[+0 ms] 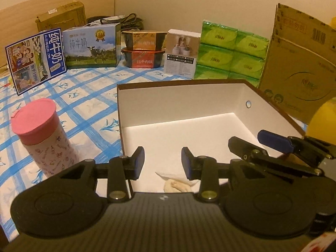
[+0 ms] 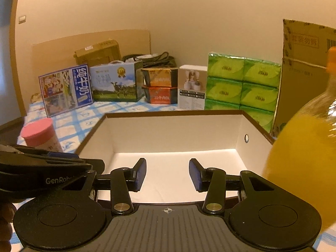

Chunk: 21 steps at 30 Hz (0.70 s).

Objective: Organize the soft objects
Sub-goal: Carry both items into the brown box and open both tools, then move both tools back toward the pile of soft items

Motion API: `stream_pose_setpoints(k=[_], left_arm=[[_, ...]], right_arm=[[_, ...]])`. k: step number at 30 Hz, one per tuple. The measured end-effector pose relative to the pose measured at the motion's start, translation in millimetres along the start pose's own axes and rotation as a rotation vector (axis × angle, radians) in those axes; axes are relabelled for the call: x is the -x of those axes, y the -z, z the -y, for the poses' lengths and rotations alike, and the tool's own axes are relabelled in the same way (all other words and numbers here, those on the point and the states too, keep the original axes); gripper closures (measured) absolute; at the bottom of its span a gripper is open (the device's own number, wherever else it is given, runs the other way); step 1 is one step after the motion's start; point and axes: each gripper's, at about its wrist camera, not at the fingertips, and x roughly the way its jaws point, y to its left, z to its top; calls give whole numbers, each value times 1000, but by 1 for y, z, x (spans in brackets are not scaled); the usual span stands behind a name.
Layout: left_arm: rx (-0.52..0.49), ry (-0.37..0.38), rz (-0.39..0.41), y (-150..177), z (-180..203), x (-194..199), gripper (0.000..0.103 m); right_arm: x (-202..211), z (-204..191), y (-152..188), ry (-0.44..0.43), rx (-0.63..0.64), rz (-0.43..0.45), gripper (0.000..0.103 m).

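An open box with white inside walls (image 1: 178,98) stands on the blue-checked cloth; it also shows in the right wrist view (image 2: 174,132). A cream soft object (image 1: 176,185) lies on the box floor at the near edge, partly hidden by my left gripper. My left gripper (image 1: 162,162) is open and empty, just above the soft object. My right gripper (image 2: 167,175) is open and empty over the box's near edge. The right gripper also shows in the left wrist view (image 1: 258,140), at the box's right side.
A pink-lidded canister (image 1: 42,138) stands left of the box. A yellow bottle (image 2: 300,166) is close on the right. Milk cartons (image 1: 92,46), food bowls (image 1: 142,49), green tissue packs (image 1: 231,52) and a cardboard box (image 1: 300,63) line the back.
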Motion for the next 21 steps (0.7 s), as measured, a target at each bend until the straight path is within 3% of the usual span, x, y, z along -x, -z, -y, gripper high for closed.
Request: stream_pose_setpoints(k=[9,17,21], left_arm=[[20,2,15,5,8,51,64],[51,-5,21,31,21,114,61],[68,-34,23,45,29,145,55]], right_arm=[[55,3,-9,-59,-11,31,56],[115,16,-4,-142,-11,33,38],[142,23,5,-180,-35,12,34]])
